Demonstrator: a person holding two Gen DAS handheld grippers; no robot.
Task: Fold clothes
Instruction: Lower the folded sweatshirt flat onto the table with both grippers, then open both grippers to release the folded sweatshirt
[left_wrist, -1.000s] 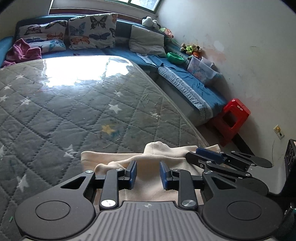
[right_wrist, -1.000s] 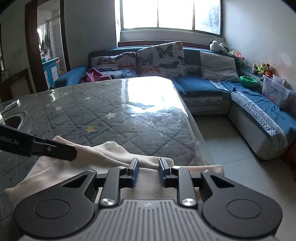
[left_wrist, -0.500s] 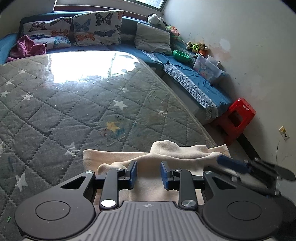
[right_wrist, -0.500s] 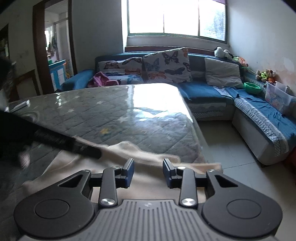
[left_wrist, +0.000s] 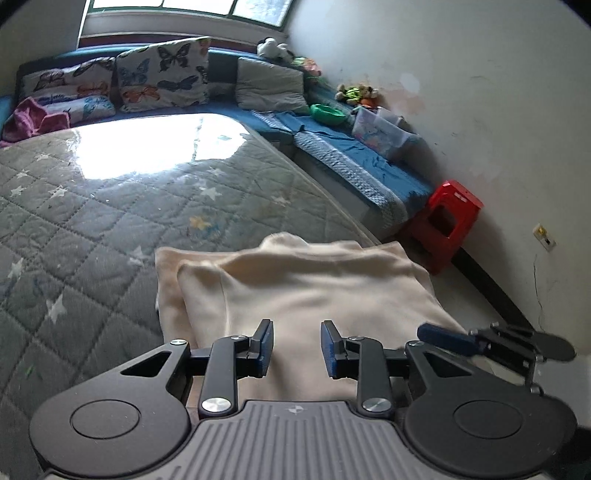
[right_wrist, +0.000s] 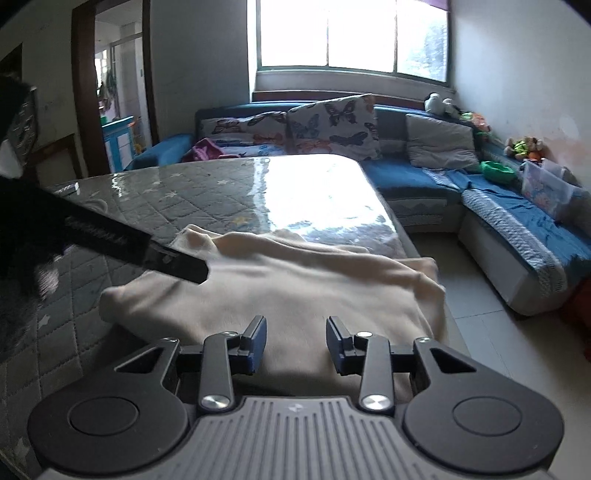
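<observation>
The cream garment is lying folded at the near right corner of the quilted mattress, its right edge sitting at the mattress's right edge, probably so both tools can reach it. The left gripper and right gripper are hovering over its near hem, jaws apart, gripping nothing. The hem itself is hiding beneath the gripper bodies, and motion blur is softening the cloth's folds.

Grey quilted star-patterned mattress, folded cream garment on its near corner
</observation>
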